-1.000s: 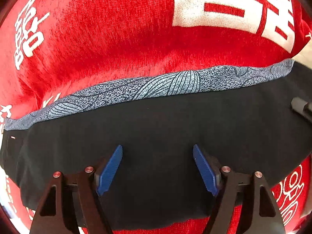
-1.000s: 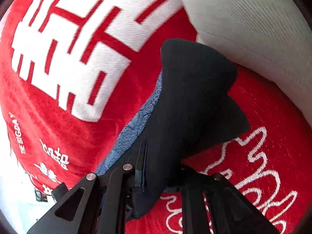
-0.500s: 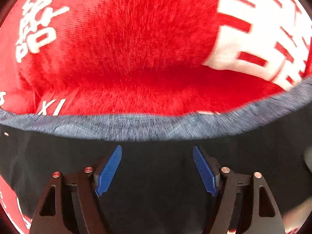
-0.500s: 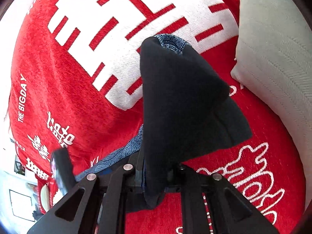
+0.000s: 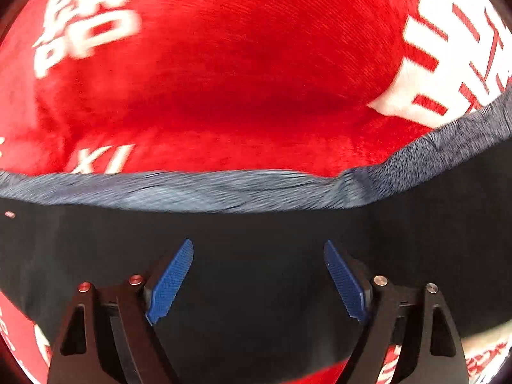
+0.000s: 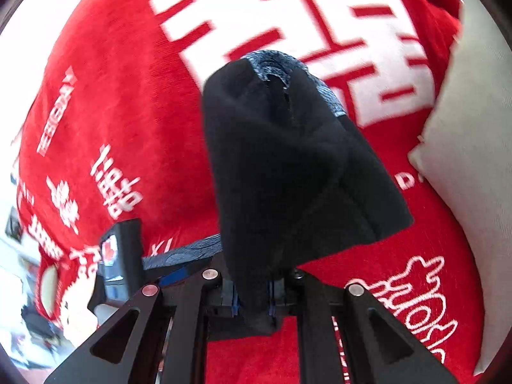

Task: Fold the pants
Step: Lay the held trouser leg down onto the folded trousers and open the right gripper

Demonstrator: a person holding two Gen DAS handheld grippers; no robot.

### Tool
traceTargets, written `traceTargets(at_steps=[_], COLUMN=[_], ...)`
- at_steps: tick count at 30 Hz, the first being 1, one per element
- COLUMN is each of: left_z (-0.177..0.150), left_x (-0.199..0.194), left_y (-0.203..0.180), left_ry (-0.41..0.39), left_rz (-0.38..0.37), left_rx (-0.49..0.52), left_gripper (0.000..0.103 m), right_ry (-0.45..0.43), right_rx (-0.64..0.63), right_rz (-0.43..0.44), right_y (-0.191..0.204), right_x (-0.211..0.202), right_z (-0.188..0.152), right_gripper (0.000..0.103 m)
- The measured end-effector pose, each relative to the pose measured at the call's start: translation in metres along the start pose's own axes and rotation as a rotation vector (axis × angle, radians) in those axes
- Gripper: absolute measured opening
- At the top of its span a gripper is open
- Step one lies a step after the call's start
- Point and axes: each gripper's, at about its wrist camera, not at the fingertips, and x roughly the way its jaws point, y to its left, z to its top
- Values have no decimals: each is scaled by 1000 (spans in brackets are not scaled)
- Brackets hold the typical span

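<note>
Dark navy pants (image 5: 256,243) with a grey-blue patterned inner band (image 5: 198,190) lie across a red blanket. My left gripper (image 5: 258,281) is open, its blue pads (image 5: 169,281) apart over the dark cloth, holding nothing. My right gripper (image 6: 252,297) is shut on a bunched end of the pants (image 6: 288,166), lifted above the blanket; the patterned band shows at the fold's top. The left gripper's body (image 6: 120,262) appears at the lower left of the right wrist view.
The red blanket (image 5: 224,64) with white characters covers the surface (image 6: 128,96). A pale grey pillow (image 6: 464,160) lies at the right edge. Room clutter shows blurred at the far left.
My right gripper has lifted the pants end higher and swung it left over the blanket. The left gripper has shifted left along the pants edge, staying open.
</note>
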Motion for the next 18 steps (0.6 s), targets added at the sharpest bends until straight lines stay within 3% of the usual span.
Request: traceTargets(at_steps=[4,8,14,18], left_z=[-11,-27,-54,-64], left_x=[-32,-47,-62,-63], left_y=[48,123,230,270], left_ry=[-5,23,55,65], left_rz=[15,79,167,189], left_rx=[-22,-97,-231,-255], left_gripper=[85,85,85,85], right_ry=[16,56,160,203], right_rx=[-182,-366,-564,-719], right_rz=[-48,-113,-235,-387], right_y=[62,129,198,224], right_x=[14,45,130,177], right_z=[-10,-38,-109,-162], right_gripper=[13,13,16,26])
